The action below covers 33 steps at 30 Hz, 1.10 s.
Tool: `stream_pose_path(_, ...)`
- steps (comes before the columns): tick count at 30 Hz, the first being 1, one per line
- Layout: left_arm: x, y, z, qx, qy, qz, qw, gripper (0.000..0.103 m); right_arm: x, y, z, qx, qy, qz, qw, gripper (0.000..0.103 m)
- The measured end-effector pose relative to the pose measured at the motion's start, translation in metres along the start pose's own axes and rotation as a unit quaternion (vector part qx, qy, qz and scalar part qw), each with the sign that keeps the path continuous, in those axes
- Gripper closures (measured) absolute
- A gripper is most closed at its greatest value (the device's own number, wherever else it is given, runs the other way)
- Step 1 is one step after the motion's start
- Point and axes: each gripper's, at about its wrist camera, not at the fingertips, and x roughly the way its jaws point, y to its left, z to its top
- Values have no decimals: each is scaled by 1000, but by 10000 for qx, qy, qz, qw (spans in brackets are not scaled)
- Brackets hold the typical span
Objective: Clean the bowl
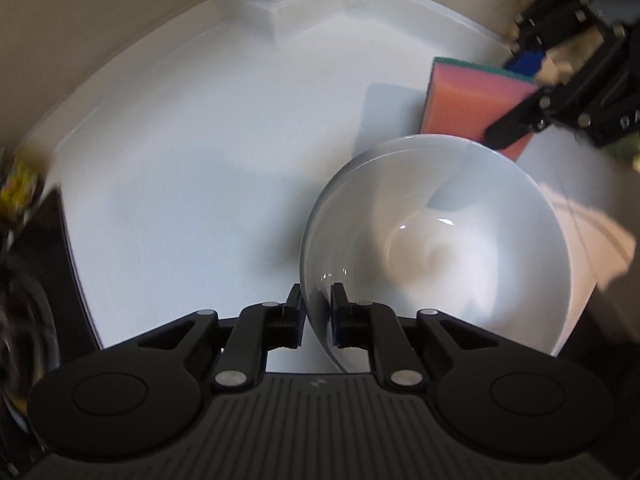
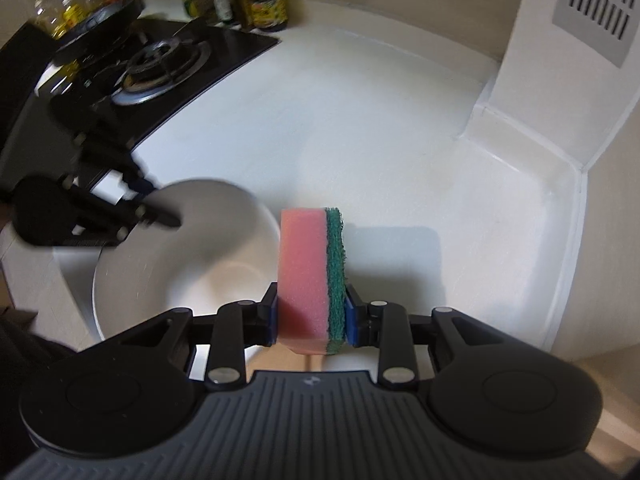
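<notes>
No text is legible; the jar (image 2: 267, 5) labels are too blurred to read

**Kitchen counter corner with stove and jars**

A white countertop (image 2: 360, 120) is stretching back to beige walls, meeting them in a raised white edge. A white boxed column (image 2: 560, 60) is standing in the corner, carrying a grey slotted vent (image 2: 600, 4). At the left, a black gas stove (image 2: 160, 64) is sitting flush in the counter, its round burner showing. Behind it, several jars and bottles (image 2: 232, 0) with coloured labels are standing grouped against the wall, slightly blurred.
</notes>
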Motion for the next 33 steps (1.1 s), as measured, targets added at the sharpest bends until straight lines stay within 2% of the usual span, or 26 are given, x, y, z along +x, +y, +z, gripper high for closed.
stream_pose_path(4, 7, -2, 14, 763, -198, -233, 9966, 89, 0, -2, 8, -71, -26, -115, 9999, 76)
stream_pose_path(6, 9, -6, 21, 862, -183, -288, 9957, 89, 4, -2, 13, -98, -39, -178, 9998, 76)
stream_pose_path(9, 5, -7, 20, 376, -125, -105, 9992, 86, 6, -2, 17, -139, -24, -208, 9997, 76)
stream_pose_path(11, -4, -3, 10, -373, -169, 69, 9991, 82, 6, -4, 14, -60, -46, -155, 9999, 76)
stream_pose_path(13, -9, 3, -3, -1217, -145, 88, 9924, 82, 5, -7, 10, 43, -105, -113, 9999, 76)
stream_pose_path(16, -10, 8, -16, -1559, -140, 110, 9876, 84, 4, -8, 5, 130, -192, -97, 9997, 76)
stream_pose_path(18, -16, 11, -27, -1631, -141, 93, 9865, 86, 4, -7, 4, 131, -216, -103, 9996, 76)
stream_pose_path(20, -14, 10, -29, -1636, -175, 93, 9863, 92, 4, -7, 3, 134, -228, -101, 9996, 76)
stream_pose_path(24, -5, 7, -29, -1516, -225, 206, 9880, 91, 4, -5, 1, 122, -225, -104, 9996, 76)
stream_pose_path(29, -4, 8, -30, -1484, -253, 178, 9885, 92, 4, -3, 2, 90, -168, -136, 9997, 76)
stream_pose_path(33, -5, 8, -29, -1272, -224, 138, 9915, 93, 5, -2, 4, 23, -111, -133, 9998, 76)
